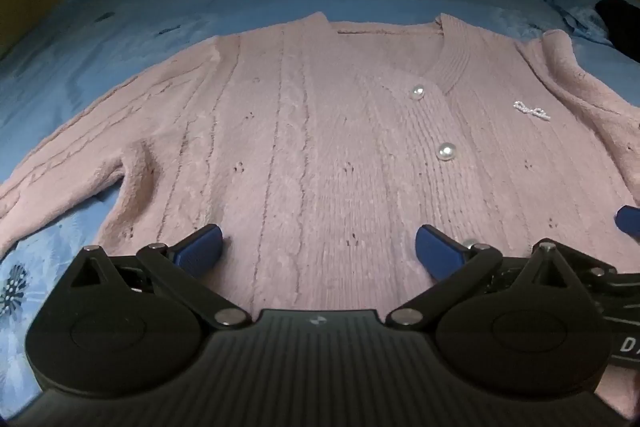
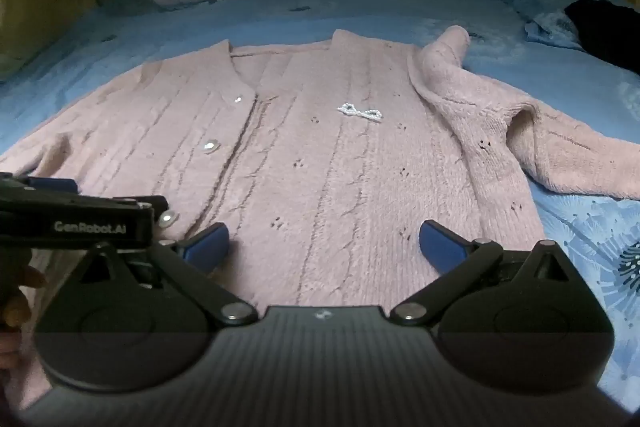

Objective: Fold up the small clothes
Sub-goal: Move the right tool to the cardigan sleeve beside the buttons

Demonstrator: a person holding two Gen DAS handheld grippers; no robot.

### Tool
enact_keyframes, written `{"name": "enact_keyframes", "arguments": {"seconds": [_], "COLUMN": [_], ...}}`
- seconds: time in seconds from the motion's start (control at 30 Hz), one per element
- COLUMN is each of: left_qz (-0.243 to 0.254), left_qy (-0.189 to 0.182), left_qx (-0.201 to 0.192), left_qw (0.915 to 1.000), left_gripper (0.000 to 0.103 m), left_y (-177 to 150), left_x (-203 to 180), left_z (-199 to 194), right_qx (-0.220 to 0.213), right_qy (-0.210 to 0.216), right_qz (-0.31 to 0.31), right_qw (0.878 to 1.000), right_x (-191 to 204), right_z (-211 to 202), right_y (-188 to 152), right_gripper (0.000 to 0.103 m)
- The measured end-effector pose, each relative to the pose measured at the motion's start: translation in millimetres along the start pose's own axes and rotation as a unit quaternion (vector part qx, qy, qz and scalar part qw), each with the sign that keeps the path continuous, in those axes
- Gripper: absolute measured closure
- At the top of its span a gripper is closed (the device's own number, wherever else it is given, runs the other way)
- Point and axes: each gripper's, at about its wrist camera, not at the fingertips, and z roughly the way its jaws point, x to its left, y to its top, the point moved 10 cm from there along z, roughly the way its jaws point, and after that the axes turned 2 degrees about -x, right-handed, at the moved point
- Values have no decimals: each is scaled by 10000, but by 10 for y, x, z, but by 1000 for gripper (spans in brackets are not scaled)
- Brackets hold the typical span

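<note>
We hold the left gripper [image 1: 318,247] and the right gripper [image 2: 324,245] with fingers wide apart over the hem of the pink cardigan [image 1: 320,131], which lies flat on the blue bedsheet [image 1: 120,11].

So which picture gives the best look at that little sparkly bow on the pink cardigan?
The right wrist view: the small beaded silver bow brooch sits near the centre, its two loops distinct. The left wrist view shows the bow too, but out towards the right edge, smaller and skewed.
</note>
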Motion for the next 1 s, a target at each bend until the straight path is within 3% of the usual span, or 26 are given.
{"name": "enact_keyframes", "arguments": {"seconds": [0.27, 0.47, 0.53, 0.57, 0.63, 0.73, 1.0], "left_qz": [-195, -352, -312, -301, -326, -388, -220], "left_qy": [-158, -286, -267, -277, -324, -420, -350], "left_qx": [55, 67, 2, -27, -55, -73, -179], "left_qw": [9997, 9989, 9992, 9992, 9989, 9983, 9990], "left_gripper": [0, 0, 0, 0, 0, 0, 0], "left_y": [-6, 54, 101, 125, 161, 204, 293], "left_x": [-46, -106, -141, -162, -200, -255, -411], "left_z": [-280, -499, -579, -616, -684, -758, -771], "right_qx": [-175, -358, -473, -317, -630, -707, -577], "right_qy": [264, 140, 155, 117, 94, -58, -534], "right_qz": [192, 49, 133, 137, 221, 392, 1115], "right_qw": [9993, 9992, 9987, 9993, 9977, 9967, 9907], "right_x": [36, -85, -170, -244, -332, -517, -1131], "right_z": [-268, -501, -583, -581, -678, -723, -680], "right_y": [140, 340, 384, 383, 454, 501, 554], "right_gripper": [0, 0, 0, 0, 0, 0, 0]}}
